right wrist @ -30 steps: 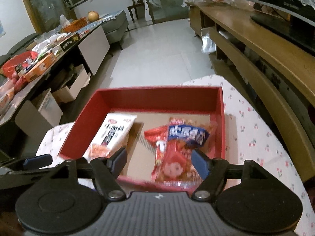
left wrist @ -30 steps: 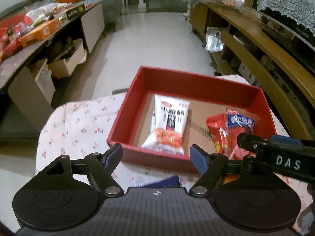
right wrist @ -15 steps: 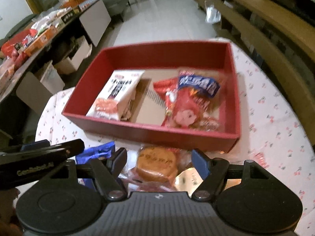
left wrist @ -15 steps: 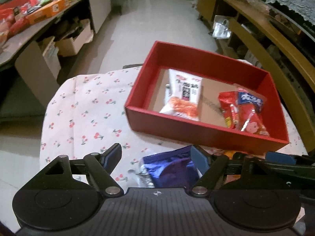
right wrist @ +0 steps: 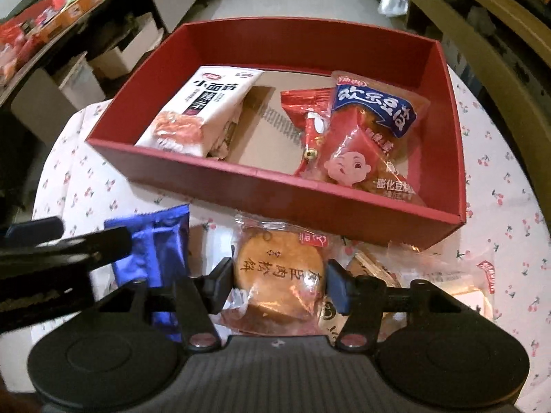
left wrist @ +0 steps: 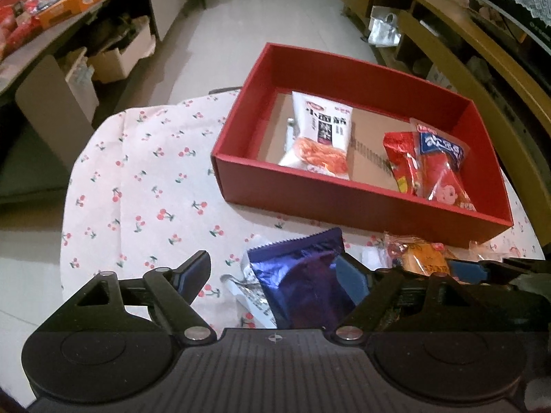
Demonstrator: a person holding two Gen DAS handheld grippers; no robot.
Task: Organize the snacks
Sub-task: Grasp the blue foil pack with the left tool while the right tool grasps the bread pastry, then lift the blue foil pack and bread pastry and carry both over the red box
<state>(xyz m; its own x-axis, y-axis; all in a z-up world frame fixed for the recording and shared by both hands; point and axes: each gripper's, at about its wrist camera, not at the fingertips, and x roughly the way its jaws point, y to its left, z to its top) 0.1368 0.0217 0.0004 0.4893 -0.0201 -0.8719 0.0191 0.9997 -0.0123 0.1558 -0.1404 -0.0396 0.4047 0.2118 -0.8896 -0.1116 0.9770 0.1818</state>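
Observation:
A red box (left wrist: 361,203) stands on the cherry-print cloth and holds a white noodle-snack pack (left wrist: 320,137) and red snack bags (left wrist: 437,168). In front of it lies a blue-purple foil packet (left wrist: 303,275). My left gripper (left wrist: 273,275) straddles this packet with its jaws opening, the left pad well clear of the foil. A round pastry in a clear wrapper (right wrist: 279,272) lies between the fingers of my right gripper (right wrist: 279,285). Its jaws are closing and the pads meet the wrapper on both sides. The red box (right wrist: 275,199) sits just beyond.
More wrapped snacks (right wrist: 444,278) lie on the cloth to the right of the pastry. Cloth (left wrist: 137,179) left of the box is bare. A cluttered dark counter (left wrist: 69,10) runs along the left, wooden shelving (left wrist: 482,44) along the right, with tiled floor between.
Both views have dipped from the box's inside to the packets in front of it. The right jaws have narrowed around the pastry; the blue-purple packet has come between the left fingers.

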